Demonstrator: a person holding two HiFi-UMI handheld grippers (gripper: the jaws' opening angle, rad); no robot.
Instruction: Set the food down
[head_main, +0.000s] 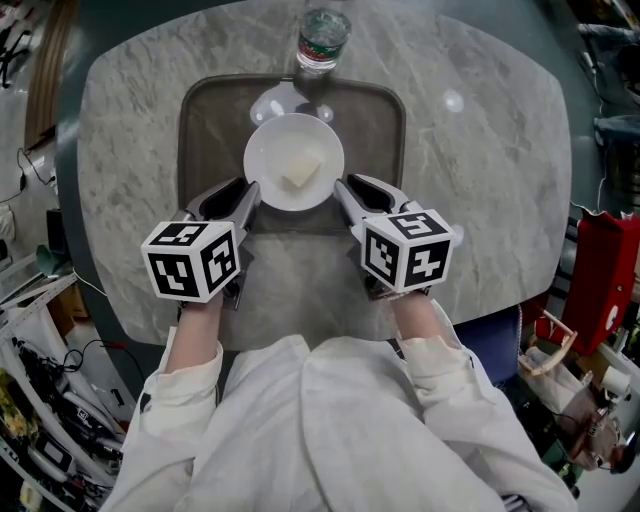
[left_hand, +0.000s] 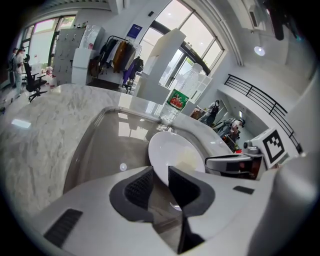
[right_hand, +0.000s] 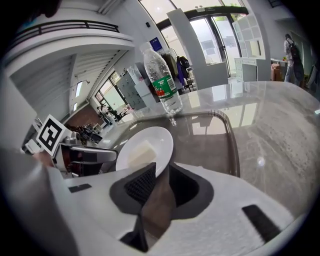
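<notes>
1. Head view: the left tool (head_main: 250, 195) and right tool (head_main: 342, 192) meet opposite sides of a white plate (head_main: 275, 150). The plate carries a pale block of food (head_main: 301, 170) over a brown tray (head_main: 200, 120) on the marble counter (head_main: 480, 150). A bottle (head_main: 322, 40) stands at the tray's far edge. I cannot tell whether the plate touches the tray.
2. Left gripper view: the jaws are clamped on the plate's rim, which sits between the ribbed pads.
3. Right gripper view: the jaws likewise pinch the opposite rim.
4. Handling, as I judge it: the plate looks rigid, glossy and breakable, so it may slip in the pads. The food lies loose and could slide. Opposite-rim holds suit it; keep it level and lower it gently.
</notes>
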